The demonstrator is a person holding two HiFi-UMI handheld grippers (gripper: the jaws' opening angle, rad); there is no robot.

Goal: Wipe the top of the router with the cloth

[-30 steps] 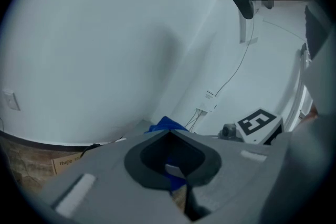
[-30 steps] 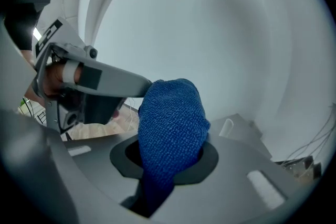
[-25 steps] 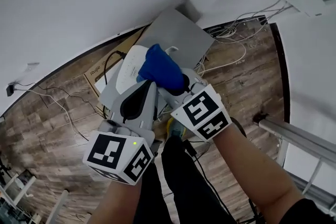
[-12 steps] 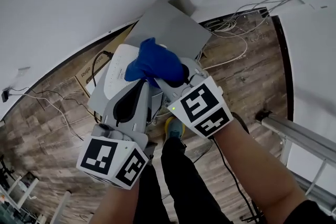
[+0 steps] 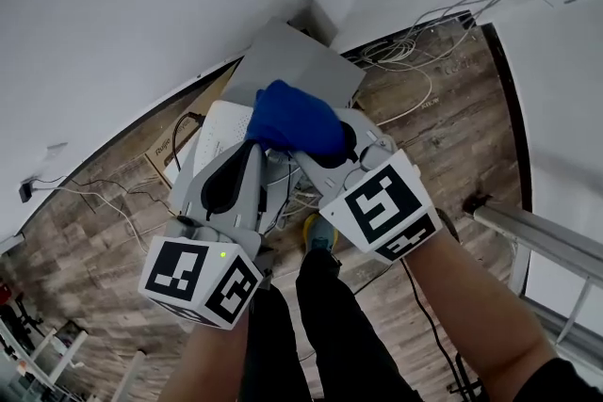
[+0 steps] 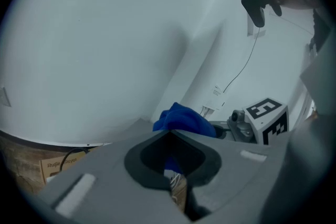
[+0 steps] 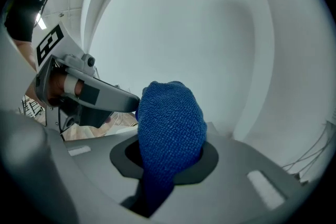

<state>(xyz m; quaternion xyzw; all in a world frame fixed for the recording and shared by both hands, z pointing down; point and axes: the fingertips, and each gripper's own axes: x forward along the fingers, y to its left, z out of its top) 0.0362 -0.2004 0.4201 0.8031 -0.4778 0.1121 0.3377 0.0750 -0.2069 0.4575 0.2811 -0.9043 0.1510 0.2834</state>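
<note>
Blue cloth [image 5: 294, 116] is pinched tight in the right gripper [image 7: 167, 161]; its jaws are closed on it. The cloth hangs over the white router [image 5: 219, 132], down by the wall next to a grey box [image 5: 301, 61]. I cannot tell if the cloth touches the router. The left gripper [image 6: 169, 136] has its jaws together and holds nothing. The router looks light, so a hard push could slide it or tug the wires [image 5: 407, 49]. The two grippers are very close and could bump each other.
</note>
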